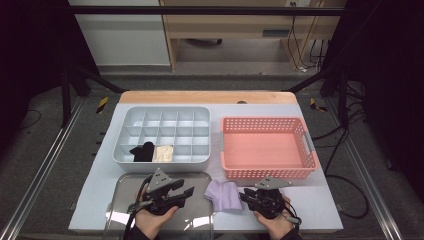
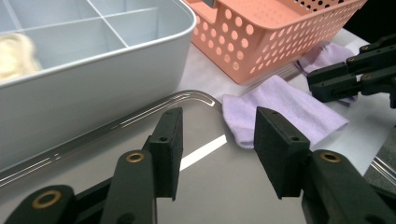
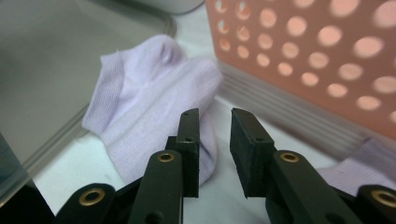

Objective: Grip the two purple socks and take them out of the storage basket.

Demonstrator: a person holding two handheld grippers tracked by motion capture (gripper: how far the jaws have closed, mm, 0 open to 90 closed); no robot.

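My right gripper [image 3: 214, 154] is a little open, holding nothing. The purple sock [image 3: 154, 116] lies just ahead, toward upper left.

The person's two hands are coming in from the near edge, each gripping a tool. The left gripper [image 1: 186, 192] is pointing forward and to the right with its jaws standing wide apart (nothing between them). The right gripper [image 1: 243, 196] is pointing left, its jaws parted by a narrow gap, also holding nothing.
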